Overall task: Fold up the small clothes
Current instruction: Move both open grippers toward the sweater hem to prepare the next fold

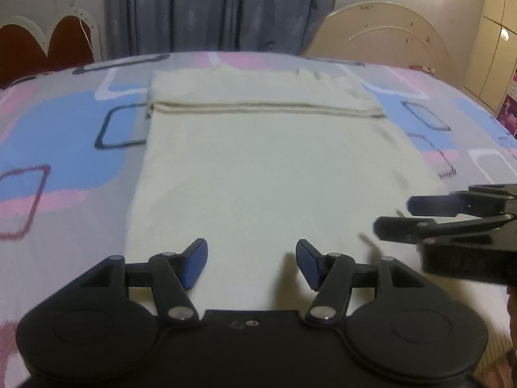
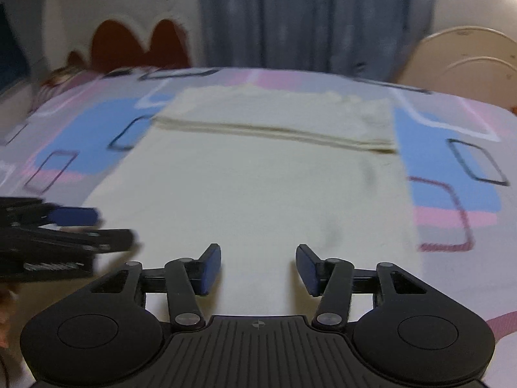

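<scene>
A cream cloth [image 1: 258,161] lies flat on the bed, its far end folded back into a band with a doubled edge [image 1: 265,106]. It also shows in the right wrist view [image 2: 258,187]. My left gripper [image 1: 252,263] is open and empty above the cloth's near edge. My right gripper [image 2: 258,266] is open and empty above the near edge too, to the right of the left one. The right gripper shows from the side in the left wrist view [image 1: 392,215], and the left gripper shows in the right wrist view [image 2: 113,228].
The bedsheet [image 1: 64,148] is grey with blue, pink and white rectangles. Behind the bed hang grey curtains [image 1: 210,9]. A red and cream headboard [image 1: 42,42] stands at the left, a cream headboard [image 1: 387,35] at the right, and wardrobe doors [image 1: 497,48] at the far right.
</scene>
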Demonstrator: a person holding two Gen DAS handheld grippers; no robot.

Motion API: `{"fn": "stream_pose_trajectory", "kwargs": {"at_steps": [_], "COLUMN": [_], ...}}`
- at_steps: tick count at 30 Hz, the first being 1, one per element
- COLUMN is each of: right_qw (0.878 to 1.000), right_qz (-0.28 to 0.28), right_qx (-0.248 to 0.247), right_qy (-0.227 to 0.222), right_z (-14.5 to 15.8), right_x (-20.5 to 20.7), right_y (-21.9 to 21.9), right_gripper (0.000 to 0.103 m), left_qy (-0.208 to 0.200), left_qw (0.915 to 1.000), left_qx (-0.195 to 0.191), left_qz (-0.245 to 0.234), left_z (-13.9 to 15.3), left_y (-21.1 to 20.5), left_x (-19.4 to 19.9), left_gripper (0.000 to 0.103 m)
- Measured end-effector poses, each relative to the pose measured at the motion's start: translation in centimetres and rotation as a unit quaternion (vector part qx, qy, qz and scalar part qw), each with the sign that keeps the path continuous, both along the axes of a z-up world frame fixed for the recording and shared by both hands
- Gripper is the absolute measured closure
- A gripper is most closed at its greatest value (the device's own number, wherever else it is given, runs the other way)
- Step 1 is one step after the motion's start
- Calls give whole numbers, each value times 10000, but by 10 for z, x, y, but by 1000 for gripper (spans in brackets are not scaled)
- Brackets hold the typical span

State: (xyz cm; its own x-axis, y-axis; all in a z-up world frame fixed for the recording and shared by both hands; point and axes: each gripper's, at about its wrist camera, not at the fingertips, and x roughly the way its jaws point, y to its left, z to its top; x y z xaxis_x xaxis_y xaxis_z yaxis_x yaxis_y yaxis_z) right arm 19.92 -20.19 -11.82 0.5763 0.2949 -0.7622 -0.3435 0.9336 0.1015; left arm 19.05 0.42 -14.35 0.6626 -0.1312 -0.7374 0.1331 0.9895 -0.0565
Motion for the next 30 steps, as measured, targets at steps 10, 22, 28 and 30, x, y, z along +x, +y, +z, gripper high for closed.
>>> {"fn": "stream_pose_trajectory", "kwargs": {"at_steps": [10,22,28,30], "right_qw": [9989,9993,9986,9979], "right_qz": [-82,-112,496,601], "right_qx": [-458,-349,-193,-249], "right_qy": [60,-56,-40,-7], "right_z": [-21,2,8,3], "right_x": [-21,-65,-92,-99], "right_y": [-21,-46,-16,-10], "right_gripper": [55,55,55,55], "left_qy": [33,-83,54,75], "left_qw": [9991,9988,9993,9990], "left_qx": [406,349,340,412], "left_qz": [84,335,175,180], "left_z": [-11,10,2,-2], "left_y": [14,15,-2,-4], "left_x": [-20,-59,-78,-84], "left_gripper": [40,42,41,40]}}
